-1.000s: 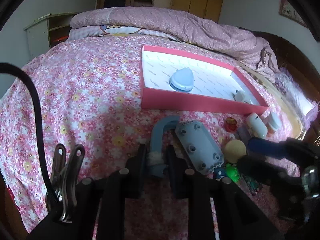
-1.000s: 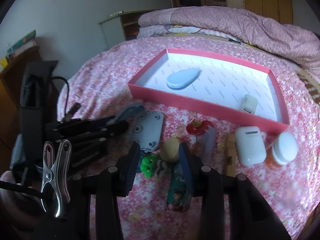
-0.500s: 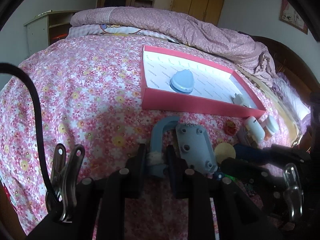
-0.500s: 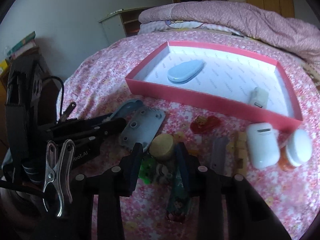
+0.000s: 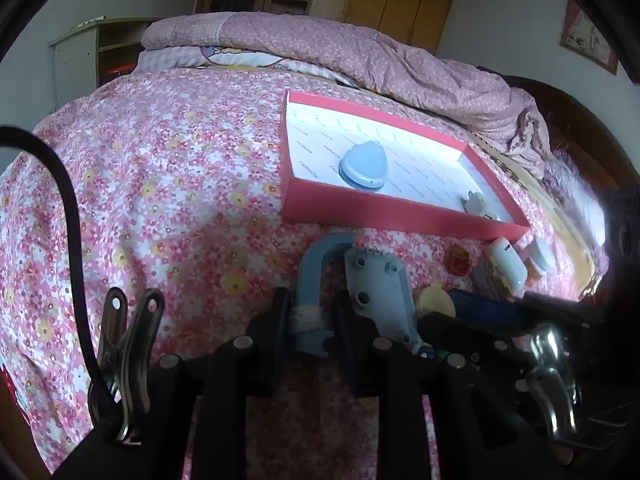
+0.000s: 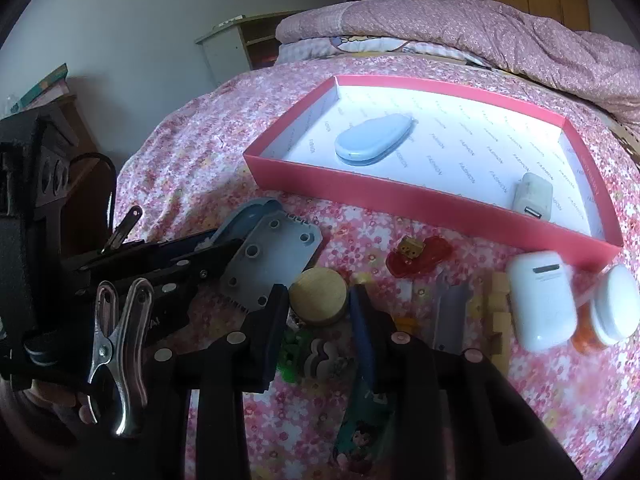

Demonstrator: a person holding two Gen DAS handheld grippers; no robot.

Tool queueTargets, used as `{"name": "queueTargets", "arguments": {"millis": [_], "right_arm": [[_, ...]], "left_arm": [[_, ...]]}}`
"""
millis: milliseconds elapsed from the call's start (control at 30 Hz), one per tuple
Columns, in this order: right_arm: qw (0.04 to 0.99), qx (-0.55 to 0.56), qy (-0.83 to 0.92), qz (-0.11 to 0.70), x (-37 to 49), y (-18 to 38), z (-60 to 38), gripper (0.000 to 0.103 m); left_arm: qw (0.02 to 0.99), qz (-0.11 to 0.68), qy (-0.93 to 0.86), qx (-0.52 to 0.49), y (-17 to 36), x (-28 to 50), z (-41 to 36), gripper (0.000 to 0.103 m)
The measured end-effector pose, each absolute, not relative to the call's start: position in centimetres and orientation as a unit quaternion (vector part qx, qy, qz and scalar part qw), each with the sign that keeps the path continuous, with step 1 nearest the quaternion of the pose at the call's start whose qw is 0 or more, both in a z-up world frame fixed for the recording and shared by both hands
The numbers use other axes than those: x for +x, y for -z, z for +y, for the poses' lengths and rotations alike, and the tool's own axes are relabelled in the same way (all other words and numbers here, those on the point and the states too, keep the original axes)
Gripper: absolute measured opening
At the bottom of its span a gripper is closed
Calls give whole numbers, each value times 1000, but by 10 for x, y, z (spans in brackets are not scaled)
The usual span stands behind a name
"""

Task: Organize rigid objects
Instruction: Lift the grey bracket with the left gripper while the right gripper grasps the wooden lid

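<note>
On the flowered bedspread, my left gripper (image 5: 310, 312) is shut on the taped blue handle (image 5: 310, 264) of a grey plate (image 5: 378, 292); its jaws are opening slightly, with the handle still between the pads. My right gripper (image 6: 319, 308) is closing on a round wooden disc (image 6: 318, 294), and its pads meet the disc's sides. The left gripper (image 6: 212, 246) shows at the left of the right wrist view, beside the grey plate (image 6: 272, 256). Beyond lies the pink box (image 6: 400, 204), which holds a blue teardrop case (image 6: 372, 144) and a white charger (image 6: 534, 196).
To the right of the disc lie a red charm (image 6: 420, 256), a grey strip (image 6: 450, 316), a wooden piece (image 6: 498, 320), a white earbud case (image 6: 540, 304) and a white-capped orange bottle (image 6: 614, 306). A green toy (image 6: 294, 352) sits under my right fingers. A folded quilt (image 6: 480, 28) lies behind.
The right gripper's jaws have narrowed around the wooden disc, and it has edged forward and lower. The left gripper has kept its hold on the blue handle without moving.
</note>
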State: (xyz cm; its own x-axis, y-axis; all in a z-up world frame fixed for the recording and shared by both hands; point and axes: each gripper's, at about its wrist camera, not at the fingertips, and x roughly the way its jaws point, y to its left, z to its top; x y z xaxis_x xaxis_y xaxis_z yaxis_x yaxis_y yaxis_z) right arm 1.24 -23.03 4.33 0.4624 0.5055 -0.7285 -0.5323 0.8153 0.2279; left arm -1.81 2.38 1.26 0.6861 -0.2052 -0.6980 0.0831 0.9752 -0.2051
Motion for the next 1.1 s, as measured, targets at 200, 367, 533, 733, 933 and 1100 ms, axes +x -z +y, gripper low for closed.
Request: {"name": "queueTargets", "arguments": {"millis": [200, 367, 533, 733, 933, 1100], "right_arm": [[861, -1, -299, 412, 10, -47, -237, 32], [866, 17, -301, 400, 8, -54, -247, 32], [865, 33, -302, 398, 6, -56, -253, 32], [867, 46, -303, 393, 3, -58, -260, 32], [870, 55, -301, 387, 3, -61, -267, 32], [871, 60, -299, 385, 1, -62, -270, 32]], "left_arm": [[917, 386, 71, -73, -15, -21, 22, 20], [922, 373, 71, -83, -24, -27, 26, 19], [928, 357, 76, -80, -37, -34, 23, 19], [936, 341, 62, -61, -48, -38, 15, 19], [945, 323, 28, -37, -51, -39, 13, 19], [945, 324, 17, -39, -50, -36, 17, 19]]}}
